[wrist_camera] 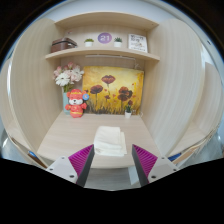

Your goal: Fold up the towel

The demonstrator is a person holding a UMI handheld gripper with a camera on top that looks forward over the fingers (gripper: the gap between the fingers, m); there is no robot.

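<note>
A white towel (109, 140) lies folded into a small rectangle on the light wooden desk (65, 138), just ahead of my fingers and between their lines. My gripper (112, 158) hovers over the desk's front edge, open and empty, with its magenta pads (84, 157) wide apart. The towel's near edge sits just beyond the fingertips and touches neither finger.
An orange toy figure (75, 102) and a vase of white flowers (68, 76) stand at the back left. A flower painting (112, 90) leans on the back wall. A shelf (100, 50) above holds a brown box, small plants and a frame. Alcove walls close both sides.
</note>
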